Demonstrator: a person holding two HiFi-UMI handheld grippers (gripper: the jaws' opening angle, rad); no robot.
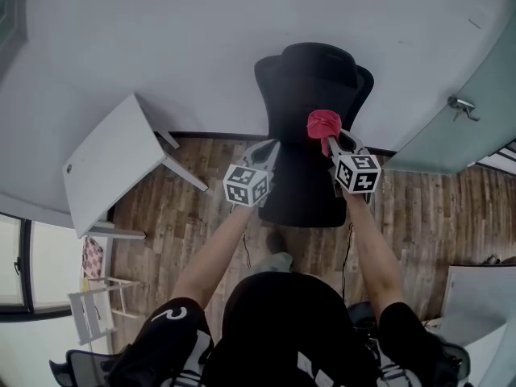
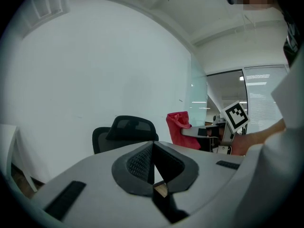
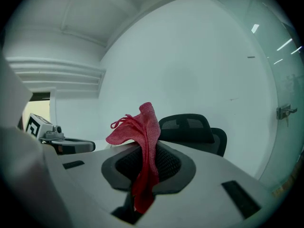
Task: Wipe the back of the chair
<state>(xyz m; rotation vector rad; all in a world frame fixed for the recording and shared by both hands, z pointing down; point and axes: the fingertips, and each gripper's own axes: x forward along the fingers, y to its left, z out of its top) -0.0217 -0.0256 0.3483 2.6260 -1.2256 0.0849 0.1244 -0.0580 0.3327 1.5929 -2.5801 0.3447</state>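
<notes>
I judge the red cloth (image 1: 322, 123) soft and light, pinched mid-fold in my right gripper (image 1: 330, 142) jaws; my left gripper (image 1: 271, 147) jaws meet, empty.

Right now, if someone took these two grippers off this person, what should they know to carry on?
The left gripper is shut and empty, at the left edge of the black chair.
The right gripper is shut on the red cloth, held up by the chair back; I cannot tell whether the cloth touches it.
Done: cloth is in the gripper.
Left: wipe the chair back; no wiped patch shows.
</notes>
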